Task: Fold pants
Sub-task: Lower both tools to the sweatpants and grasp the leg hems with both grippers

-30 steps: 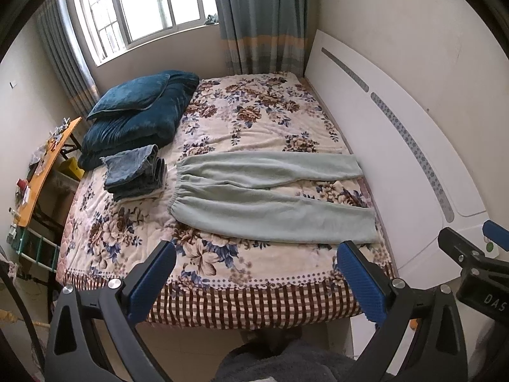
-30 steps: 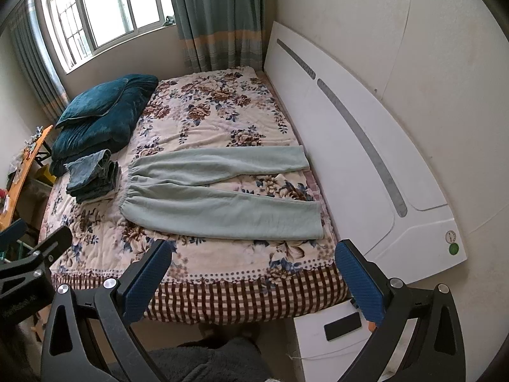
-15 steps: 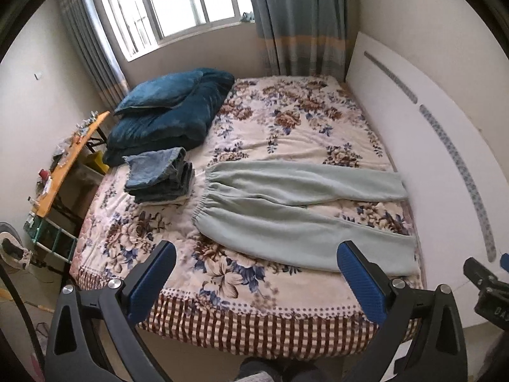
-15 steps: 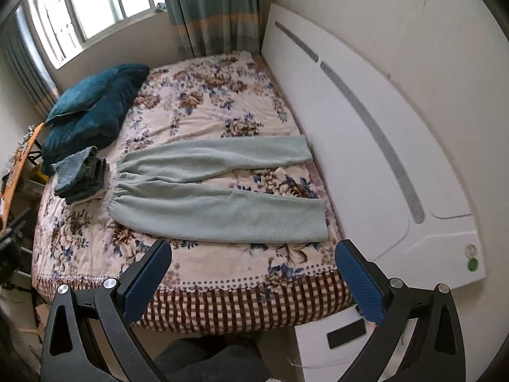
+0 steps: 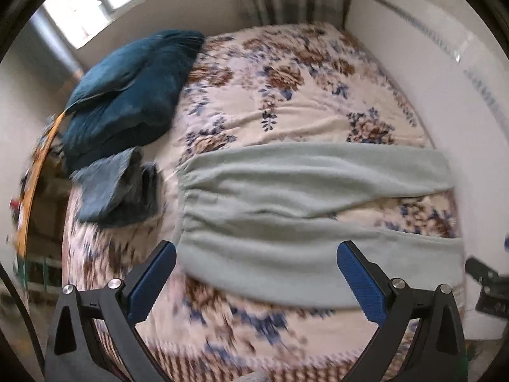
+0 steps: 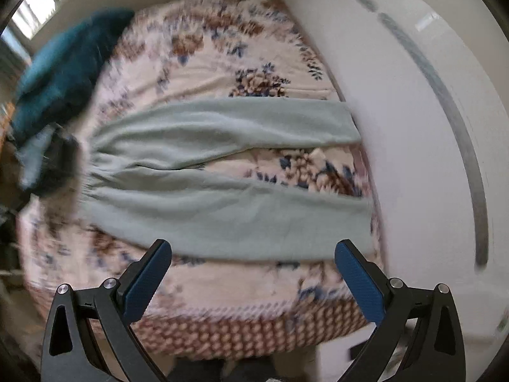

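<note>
Pale green pants (image 5: 286,210) (image 6: 222,172) lie flat on the floral bedspread (image 5: 286,95), waistband to the left, both legs spread toward the white headboard on the right. My left gripper (image 5: 254,280) hovers open above the near leg, close to the waistband end, with nothing between its blue pads. My right gripper (image 6: 251,277) is open too, just short of the near leg's lower edge and empty. Both views are blurred by motion.
Folded jeans (image 5: 117,191) sit left of the waistband, with a dark teal duvet and pillow (image 5: 133,89) behind them. The white headboard (image 6: 413,127) runs along the right. An orange shelf edge (image 5: 35,172) stands left of the bed. The other gripper's body (image 5: 486,286) shows at far right.
Both grippers have moved forward and down toward the bed; the pants now fill much more of each view. Both stay open and empty.
</note>
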{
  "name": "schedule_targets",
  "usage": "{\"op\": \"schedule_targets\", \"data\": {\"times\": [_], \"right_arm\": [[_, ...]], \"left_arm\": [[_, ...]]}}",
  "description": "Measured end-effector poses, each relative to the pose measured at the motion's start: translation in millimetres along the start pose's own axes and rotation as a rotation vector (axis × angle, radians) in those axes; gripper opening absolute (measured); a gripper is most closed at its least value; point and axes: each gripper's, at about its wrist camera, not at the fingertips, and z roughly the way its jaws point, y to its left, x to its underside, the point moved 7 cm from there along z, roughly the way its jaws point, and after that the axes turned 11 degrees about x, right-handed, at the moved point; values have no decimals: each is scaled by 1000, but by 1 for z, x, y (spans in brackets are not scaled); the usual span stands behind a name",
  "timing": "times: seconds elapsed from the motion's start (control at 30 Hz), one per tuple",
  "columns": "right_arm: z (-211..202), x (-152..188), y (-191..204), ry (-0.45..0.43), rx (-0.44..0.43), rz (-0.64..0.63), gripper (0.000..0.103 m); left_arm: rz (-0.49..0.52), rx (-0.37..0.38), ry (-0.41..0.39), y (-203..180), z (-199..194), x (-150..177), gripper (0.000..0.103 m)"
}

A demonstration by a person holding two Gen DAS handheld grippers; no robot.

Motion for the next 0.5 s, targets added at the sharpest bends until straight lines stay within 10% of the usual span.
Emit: {"op": "schedule_targets", "data": {"times": [0.3,0.5], "right_arm": [[216,-199,114,54,87,-349,103],[344,-255,156,122,96,-521,103]], "left_arm": [[356,-21,160,25,254,-99,102],[494,0,352,41,392,-112,89]]}}
